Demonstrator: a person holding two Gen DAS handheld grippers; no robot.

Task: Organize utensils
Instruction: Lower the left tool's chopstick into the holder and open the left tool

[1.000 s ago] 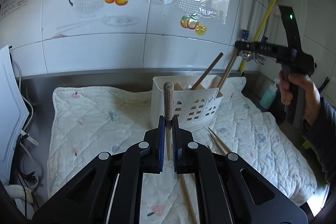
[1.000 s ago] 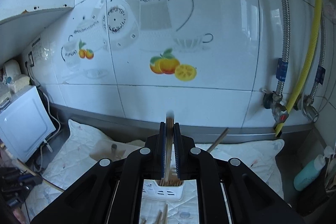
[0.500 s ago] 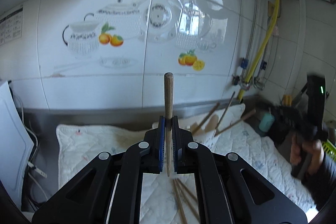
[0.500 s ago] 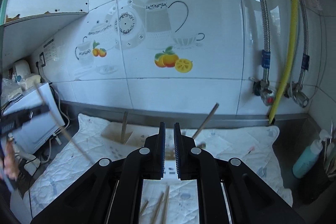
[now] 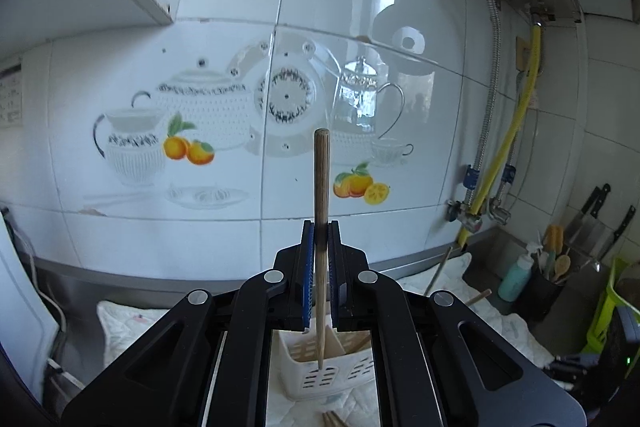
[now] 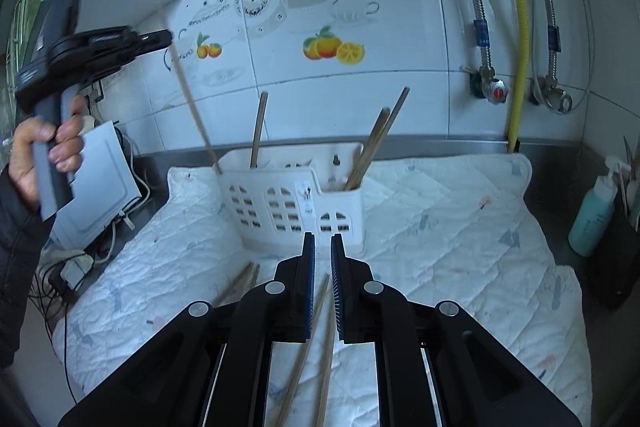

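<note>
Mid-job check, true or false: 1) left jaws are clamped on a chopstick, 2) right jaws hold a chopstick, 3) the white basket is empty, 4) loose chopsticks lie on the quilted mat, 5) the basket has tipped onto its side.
1) True: the left gripper pinches a chopstick, held upright.
2) False: the right gripper is shut on nothing.
3) False: the white basket already holds several chopsticks.
4) True: loose chopsticks lie on the quilted mat.
5) False: it stands upright.
</note>
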